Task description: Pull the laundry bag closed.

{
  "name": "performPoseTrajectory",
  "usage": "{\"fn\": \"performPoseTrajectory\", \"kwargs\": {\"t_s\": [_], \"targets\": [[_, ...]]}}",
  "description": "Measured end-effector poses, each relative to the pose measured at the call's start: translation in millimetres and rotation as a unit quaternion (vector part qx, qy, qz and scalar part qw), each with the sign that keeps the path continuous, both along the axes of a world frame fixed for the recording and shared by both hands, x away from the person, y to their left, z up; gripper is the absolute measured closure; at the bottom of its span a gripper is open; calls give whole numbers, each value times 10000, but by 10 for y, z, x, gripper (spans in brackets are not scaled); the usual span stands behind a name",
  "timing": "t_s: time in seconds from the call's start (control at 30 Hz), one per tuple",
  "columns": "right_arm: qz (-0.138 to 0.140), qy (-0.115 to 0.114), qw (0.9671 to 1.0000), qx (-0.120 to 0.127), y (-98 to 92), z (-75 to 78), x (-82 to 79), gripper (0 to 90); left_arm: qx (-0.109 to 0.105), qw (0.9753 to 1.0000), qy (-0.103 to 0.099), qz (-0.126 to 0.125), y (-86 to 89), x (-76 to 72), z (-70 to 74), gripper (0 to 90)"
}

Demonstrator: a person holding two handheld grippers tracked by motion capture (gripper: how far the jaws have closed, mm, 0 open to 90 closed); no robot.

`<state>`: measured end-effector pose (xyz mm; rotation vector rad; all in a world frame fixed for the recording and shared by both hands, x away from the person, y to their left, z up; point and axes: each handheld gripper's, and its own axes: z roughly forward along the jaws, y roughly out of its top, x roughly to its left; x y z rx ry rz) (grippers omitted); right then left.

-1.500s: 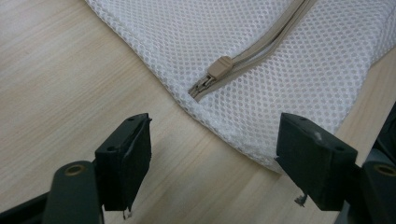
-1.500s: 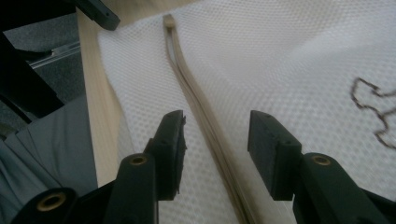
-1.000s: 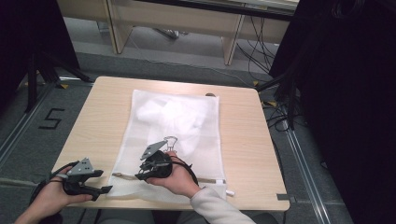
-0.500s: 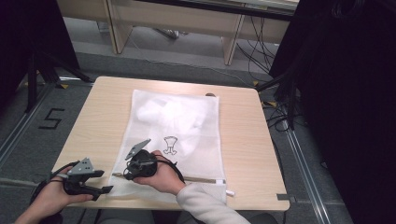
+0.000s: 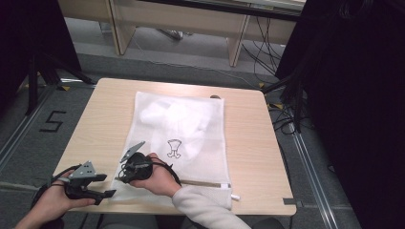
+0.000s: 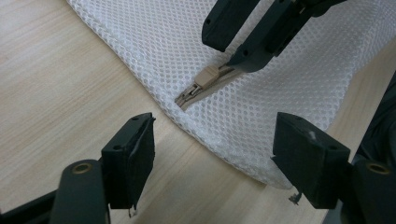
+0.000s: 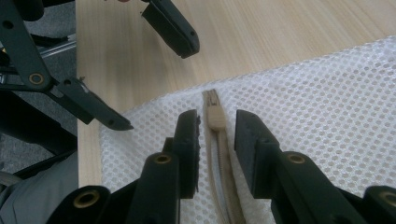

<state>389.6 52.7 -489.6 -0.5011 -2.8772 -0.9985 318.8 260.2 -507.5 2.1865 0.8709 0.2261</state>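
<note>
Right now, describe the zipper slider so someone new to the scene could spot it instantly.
Start at the white mesh bag lying on the wooden table and go to its near-left corner, by the person's hands. A beige zipper runs along that edge, and the zipper slider sits near its end, between the right gripper jaws. It is the one solid tan piece on white netting.

A white open-mesh cloth bag (image 6: 299,79) with a matt beige plastic zip (image 7: 215,119) lies on a smooth pale wood-grain table (image 5: 100,119), beside matt black plastic jaws.
</note>
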Motion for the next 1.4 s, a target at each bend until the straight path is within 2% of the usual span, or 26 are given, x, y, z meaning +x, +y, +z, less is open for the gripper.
{"fn": "performPoseTrajectory", "kwargs": {"t_s": [0.03,0.23,0.3,0.33,0.37,0.47,0.5,0.53,0.63,0.7,0.73,0.8,0.87,0.9,0.93,0.97,1.03,1.1,1.13,1.2,1.23,1.27,1.3,1.33,1.37,1.4], "targets": [[94,-50,9999,-5,16,-15,22,708,1,10000,-2,1,0,0,0,291],[106,12,9999,-24,80,-60,44,714,19,10000,-40,26,5,1,3,292],[179,-33,9998,20,96,-69,62,715,-78,9999,46,64,-2,-9,4,292],[15,121,9999,-36,99,-73,46,723,-55,10000,-7,4,2,0,7,292],[15,121,9999,-36,99,-73,46,723,-86,9999,53,105,-5,-5,0,292],[55,86,9999,-18,109,-93,56,728,-133,9998,63,103,-5,-10,2,291],[-37,190,9998,-67,116,-88,38,731,-223,9996,65,159,-16,-15,-3,291],[57,58,10000,-42,132,-96,62,734,-192,9997,60,157,-12,-10,-4,292],[-2,149,9998,-99,148,-93,40,735,-131,9999,-8,103,-3,3,-1,292],[100,16,9999,-128,164,-93,47,759,-151,9998,-1,86,0,1,0,292],[76,-7,9999,-114,176,-89,45,798,-127,9999,0,71,5,2,1,292],[110,-27,9999,-110,181,-95,50,814,-69,9999,-30,67,10,9,1,292],[78,-33,9999,-125,186,-92,38,815,-111,9999,-1,109,1,3,2,292],[73,-36,9999,-78,193,-88,29,816,-226,9997,-4,112,-9,-4,-2,292],[100,-104,9999,-69,193,-86,34,817,-226,9997,-4,96,-9,-5,1,292],[46,17,10000,-59,193,-64,16,817,-271,9995,48,144,-17,-12,-1,292],[76,-10,10000,-33,189,-52,27,817,-317,9994,57,160,-24,-9,-3,292],[61,2,10000,-18,175,-13,43,817,-276,9996,8,107,-24,7,3,292],[9,96,10000,-15,174,11,32,818,-329,9994,10,122,-33,11,0,293],[27,74,10000,9,171,46,37,817,-337,9994,26,126,-42,14,3,296],[51,11,10000,-10,170,55,43,817,-360,9991,92,225,-57,1,5,296],[-5,82,10000,-27,168,70,30,817,-242,9997,7,62,-41,23,10,297],[95,8,9999,30,167,78,45,817,-355,9992,13,169,-68,9,7,298],[16,59,10000,-49,158,97,34,818,-340,9993,25,162,-68,11,9,299],[85,-65,9999,2,155,103,49,818,-346,9992,34,171,-69,13,8,300],[86,-66,9999,23,154,112,49,818,-194,9997,40,106,-48,25,15,301]]}}
